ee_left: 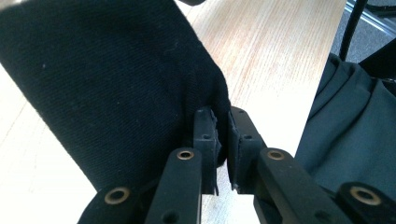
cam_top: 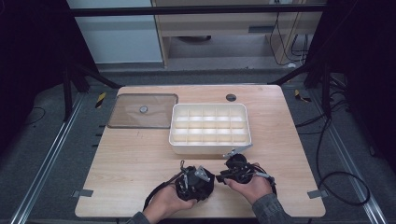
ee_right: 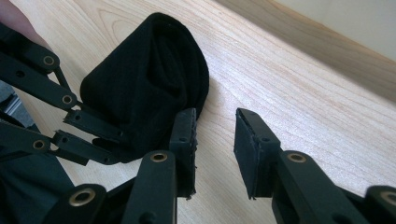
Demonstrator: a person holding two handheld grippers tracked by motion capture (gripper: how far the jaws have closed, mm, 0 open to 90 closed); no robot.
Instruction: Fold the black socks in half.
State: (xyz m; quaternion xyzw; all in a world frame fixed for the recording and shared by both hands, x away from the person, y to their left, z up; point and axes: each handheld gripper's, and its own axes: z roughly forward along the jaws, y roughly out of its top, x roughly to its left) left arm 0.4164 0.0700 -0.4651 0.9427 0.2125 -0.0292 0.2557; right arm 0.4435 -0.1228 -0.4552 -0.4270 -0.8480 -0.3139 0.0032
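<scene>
One black sock [ee_right: 149,88], rolled up, pinched by its edge in my left gripper [ee_left: 223,135]; right gripper [ee_right: 215,140] gapes empty just beside it. Every cell of the divided box [cam_top: 210,145] ahead is unfilled, so stowing's left.

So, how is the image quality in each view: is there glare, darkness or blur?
High view: dim and soft, dark at both sides, and the white tray glows slightly. Left gripper view: the black cloth is sharp in its weave, and the table is washed out at left. Right gripper view: the wood grain is clear, and the cloth folds are nearly lost in black.
</scene>
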